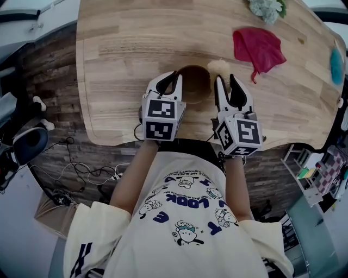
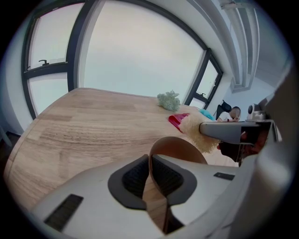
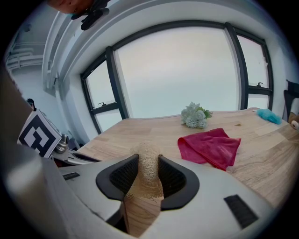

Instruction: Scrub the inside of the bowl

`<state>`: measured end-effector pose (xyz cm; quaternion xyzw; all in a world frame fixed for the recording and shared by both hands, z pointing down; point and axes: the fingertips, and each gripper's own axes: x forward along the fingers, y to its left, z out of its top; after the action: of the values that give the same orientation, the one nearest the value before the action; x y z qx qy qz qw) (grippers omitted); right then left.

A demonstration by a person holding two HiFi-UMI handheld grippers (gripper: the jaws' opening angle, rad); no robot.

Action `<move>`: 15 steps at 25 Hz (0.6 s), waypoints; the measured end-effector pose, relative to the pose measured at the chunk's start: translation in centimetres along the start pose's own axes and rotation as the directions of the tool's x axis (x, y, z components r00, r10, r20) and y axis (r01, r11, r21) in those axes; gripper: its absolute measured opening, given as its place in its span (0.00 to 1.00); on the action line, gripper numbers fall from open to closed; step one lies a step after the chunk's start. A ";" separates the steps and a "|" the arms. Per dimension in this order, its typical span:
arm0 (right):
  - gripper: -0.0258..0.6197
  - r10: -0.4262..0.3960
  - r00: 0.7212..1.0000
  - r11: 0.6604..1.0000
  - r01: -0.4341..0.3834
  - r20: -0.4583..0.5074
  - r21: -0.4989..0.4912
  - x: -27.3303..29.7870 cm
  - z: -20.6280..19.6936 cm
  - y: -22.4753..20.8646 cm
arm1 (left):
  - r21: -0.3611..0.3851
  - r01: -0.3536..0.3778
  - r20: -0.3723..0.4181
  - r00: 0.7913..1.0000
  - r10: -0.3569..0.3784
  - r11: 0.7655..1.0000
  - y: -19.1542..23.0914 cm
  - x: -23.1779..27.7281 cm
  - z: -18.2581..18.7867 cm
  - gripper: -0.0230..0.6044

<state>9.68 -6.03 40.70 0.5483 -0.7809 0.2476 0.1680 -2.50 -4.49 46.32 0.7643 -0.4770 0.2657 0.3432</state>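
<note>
- at the near edge of the wooden table (image 1: 119, 54), between the two grippers, the brown bowl (image 1: 194, 86) is stood upright.
- the left gripper (image 2: 150, 173) is closed on the bowl's near-left rim. the thin wall is pinched between the pads, prob. so the bowl is kept from sliding or turning while it's scrubbed.
- the right gripper (image 3: 145, 173) is clamped on a pale fibrous scrubber (image 3: 145, 161), w/ the tuft left sticking out past the tips so that it, not the jaws, can be rubbed on the bowl.
- the scrubber is held by the bowl's far-right rim, not yet down inside, so scrubbing is judged not begun.
- nothing is seen in the bowl, no water or food, though part of it is hidden by the grippers.
- a red cloth (image 1: 258, 46) and a bunch of pale flowers (image 1: 266, 8) are left further back, well apart from the bowl.
</note>
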 end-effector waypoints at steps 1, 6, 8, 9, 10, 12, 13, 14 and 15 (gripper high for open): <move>0.25 0.003 1.000 1.000 -0.003 0.000 -0.016 0.0 0.0 0.1 | 0.000 0.003 -0.003 1.000 -0.003 1.000 0.0 0.0 0.0 0.12; 0.25 0.009 1.000 0.997 -0.010 -0.011 -0.071 0.1 -0.4 0.3 | -0.002 0.007 -0.008 1.000 -0.007 1.000 -0.1 0.1 0.0 0.12; 0.25 0.018 0.999 0.998 -0.019 -0.029 -0.067 0.2 -0.9 0.4 | -0.002 0.007 -0.007 1.000 -0.007 1.000 -0.1 0.2 0.0 0.12; 0.25 0.023 0.999 0.997 -0.025 -0.042 -0.071 0.3 -1.2 0.5 | -0.002 0.007 -0.006 1.000 -0.007 1.000 -0.1 0.2 0.0 0.11; 0.25 0.028 0.998 0.996 -0.033 -0.055 -0.079 0.3 -1.5 0.6 | -0.002 0.005 -0.005 1.000 -0.005 1.000 -0.1 0.2 0.0 0.12; 0.25 0.040 0.996 0.995 -0.047 -0.076 -0.093 0.3 -1.9 1.0 | -0.006 0.003 -0.002 1.000 -0.003 1.000 -0.2 0.2 0.1 0.12; 0.25 0.043 0.996 0.994 -0.051 -0.083 -0.099 0.3 -2.0 1.1 | -0.010 0.002 0.000 1.000 -0.002 1.000 -0.1 0.2 0.1 0.12; 0.25 0.042 0.995 0.993 -0.052 -0.088 -0.105 0.3 -2.0 1.2 | -0.014 0.003 0.002 1.000 -0.003 1.000 -0.1 0.3 0.1 0.12; 0.25 0.041 0.995 0.992 -0.051 -0.093 -0.112 0.4 -2.1 1.2 | -0.018 0.004 0.003 1.000 -0.004 1.000 0.0 0.3 0.2 0.12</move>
<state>8.37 -4.82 42.36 0.5078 -0.7978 0.2308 0.2288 -2.34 -4.77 46.40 0.7625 -0.4784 0.2596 0.3498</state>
